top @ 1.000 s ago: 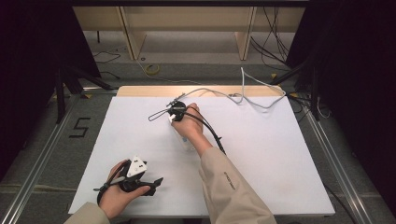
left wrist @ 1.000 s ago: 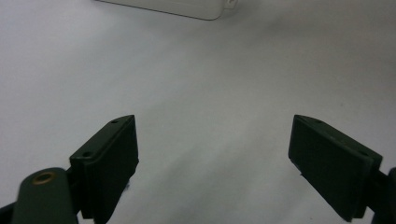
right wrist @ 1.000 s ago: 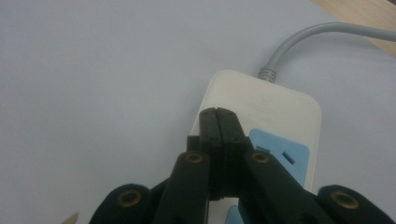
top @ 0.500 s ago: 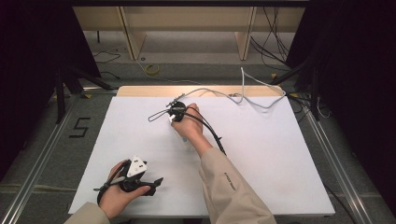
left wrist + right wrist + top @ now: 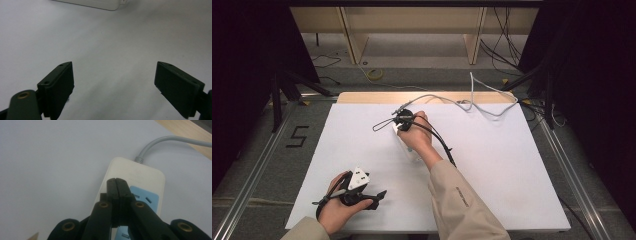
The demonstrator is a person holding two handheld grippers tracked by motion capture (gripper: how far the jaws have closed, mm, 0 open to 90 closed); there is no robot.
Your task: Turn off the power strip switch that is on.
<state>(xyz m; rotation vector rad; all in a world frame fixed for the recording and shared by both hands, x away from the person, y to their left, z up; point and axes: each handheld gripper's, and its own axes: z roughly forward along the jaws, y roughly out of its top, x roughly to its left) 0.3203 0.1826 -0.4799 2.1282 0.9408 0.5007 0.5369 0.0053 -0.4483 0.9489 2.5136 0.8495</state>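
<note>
A white power strip with blue socket faces lies on the white table, its grey cord running off toward the far right. My right gripper hovers just over the strip's near sockets, jaws shut flat against each other with nothing between them. In the high view the right gripper sits mid-table with the hand covering most of the strip. Close to the front left edge, my left gripper rests low over the table. Its jaws stand wide apart over bare surface, the strip's end farther ahead.
The grey cord loops across the table's far right side. A black gripper cable trails beside the right forearm. A bare wooden strip edges the table's far side, and metal rails run along the floor on both sides.
</note>
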